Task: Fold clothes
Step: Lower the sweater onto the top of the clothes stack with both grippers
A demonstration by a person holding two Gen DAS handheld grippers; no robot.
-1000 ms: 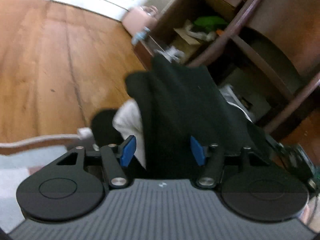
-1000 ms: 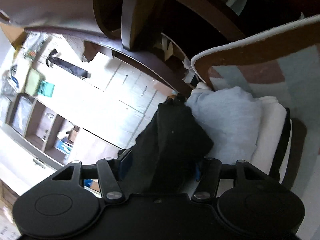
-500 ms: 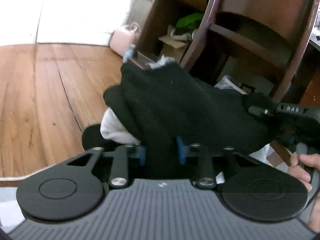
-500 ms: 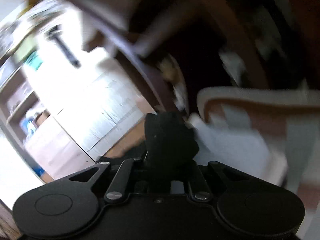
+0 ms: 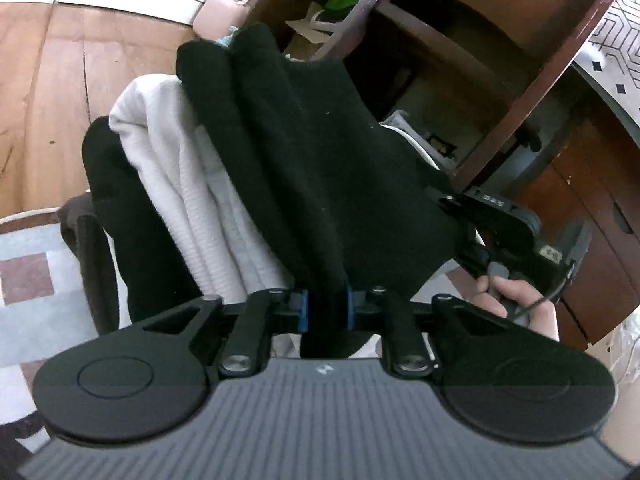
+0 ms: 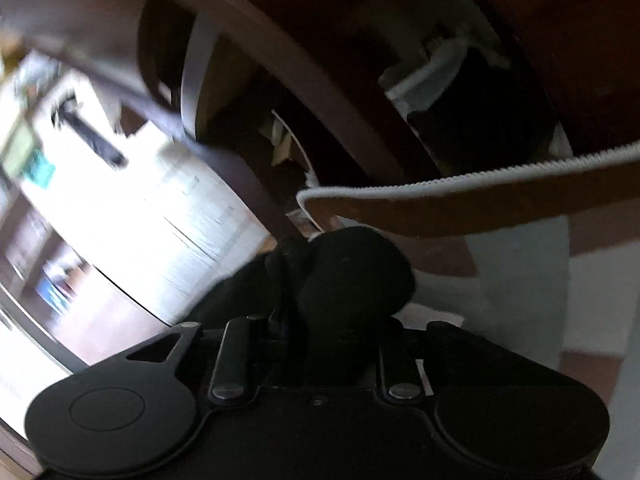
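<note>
A black garment (image 5: 320, 140) hangs stretched between my two grippers, above a folded white garment (image 5: 192, 184). In the left wrist view my left gripper (image 5: 325, 308) has its blue pads (image 5: 303, 312) pressing a fold of the black cloth; its jaws are opening slightly. At the right edge of that cloth a hand (image 5: 516, 304) holds the right gripper's body. The right wrist view is blurred. It shows my right gripper (image 6: 324, 320) with a bunch of the black garment (image 6: 352, 276) between its fingers, jaws opening, pads hidden by cloth.
The white garment lies on another dark folded piece (image 5: 104, 184) at the edge of a patterned rug (image 5: 36, 280). Dark wooden furniture legs (image 5: 532, 80) and shelves with clutter stand close behind. Wooden floor (image 5: 40, 80) and a pink bag (image 5: 224, 12) lie to the left.
Both grippers stood open around the black cloth a second ago and have since closed on it. The cloth has been lifted and spread, and the right gripper and its hand came into the left view.
</note>
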